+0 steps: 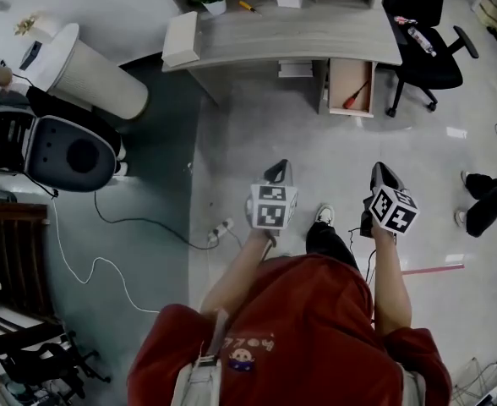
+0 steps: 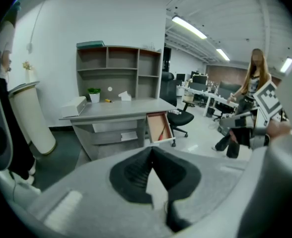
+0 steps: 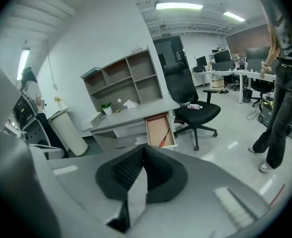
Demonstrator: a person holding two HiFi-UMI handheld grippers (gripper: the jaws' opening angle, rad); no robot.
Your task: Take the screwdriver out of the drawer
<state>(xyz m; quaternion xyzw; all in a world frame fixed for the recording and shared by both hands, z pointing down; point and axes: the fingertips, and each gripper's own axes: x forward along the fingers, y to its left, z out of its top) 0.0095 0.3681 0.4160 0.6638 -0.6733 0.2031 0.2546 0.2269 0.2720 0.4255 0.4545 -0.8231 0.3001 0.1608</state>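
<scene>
Though the drawer point(image 1: 341, 73) stands pulled out under the desk point(image 1: 299, 36) at my twelve o'clock, its back end is tucked beneath the desktop. The red-handled screwdriver point(image 1: 354, 96) lies slantwise inside it, its shaft too thin to trace clearly. My left gripper point(image 1: 278, 169) and right gripper point(image 1: 382, 172) both have their jaws pressed together on nothing, well short of the drawer. Bare pale floor point(image 1: 316, 146) lies open between us. A black chair point(image 1: 426, 49) stands just beside the drawer at one o'clock. Someone's legs point(image 1: 485, 201) are cut off by the frame at three, and a white cable point(image 1: 105, 260) trails at nine.
</scene>
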